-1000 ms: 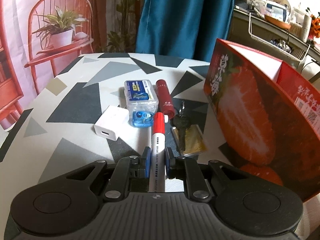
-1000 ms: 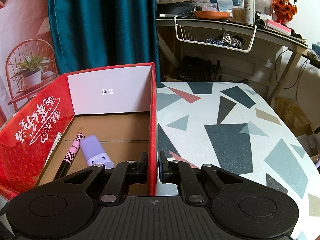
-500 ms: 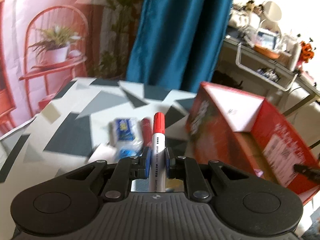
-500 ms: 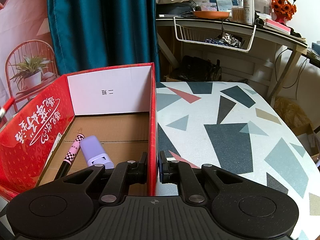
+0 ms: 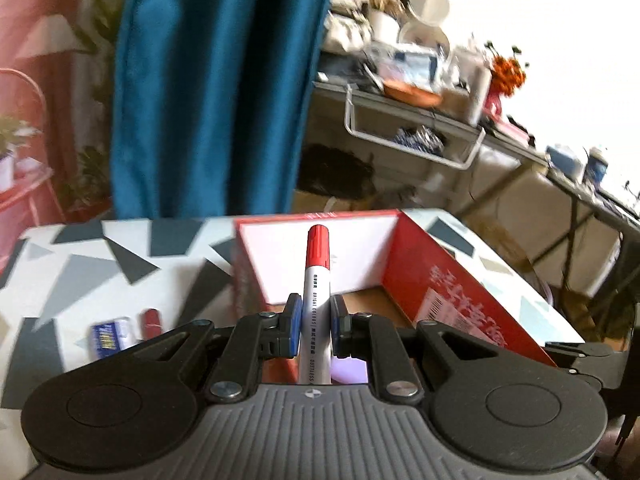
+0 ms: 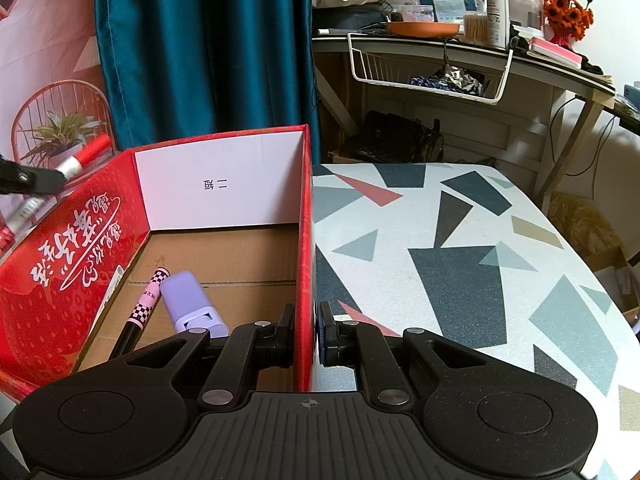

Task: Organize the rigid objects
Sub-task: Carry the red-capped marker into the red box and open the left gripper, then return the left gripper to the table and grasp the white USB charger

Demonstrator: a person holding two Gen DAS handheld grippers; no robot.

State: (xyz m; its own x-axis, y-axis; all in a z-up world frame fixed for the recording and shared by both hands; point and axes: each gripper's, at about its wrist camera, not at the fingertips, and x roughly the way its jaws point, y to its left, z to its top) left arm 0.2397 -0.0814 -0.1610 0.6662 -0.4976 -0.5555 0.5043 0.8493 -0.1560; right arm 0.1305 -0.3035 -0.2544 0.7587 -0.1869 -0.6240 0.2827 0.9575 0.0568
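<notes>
My left gripper (image 5: 316,320) is shut on a white marker with a red cap (image 5: 317,280), held in the air above the near end of the red strawberry box (image 5: 448,280). In the right wrist view that marker (image 6: 82,158) shows at the far left, over the box's left wall. My right gripper (image 6: 306,334) is shut on the box's right wall (image 6: 306,240). Inside the box lie a lilac case (image 6: 190,300) and a checkered pink-and-black pen (image 6: 146,304). A blue-labelled clear box (image 5: 110,336) and a red tube (image 5: 151,322) lie on the table to the left.
The table (image 6: 460,260) has a white top with grey and red triangles. Behind it hang a teal curtain (image 6: 200,52) and a cluttered shelf with a wire basket (image 6: 428,76). A pink backdrop with a printed chair (image 6: 56,120) stands at the left.
My left gripper has lifted the marker off the table and swung right, from the small items to above the red box. The right gripper has stayed clamped on the box wall.
</notes>
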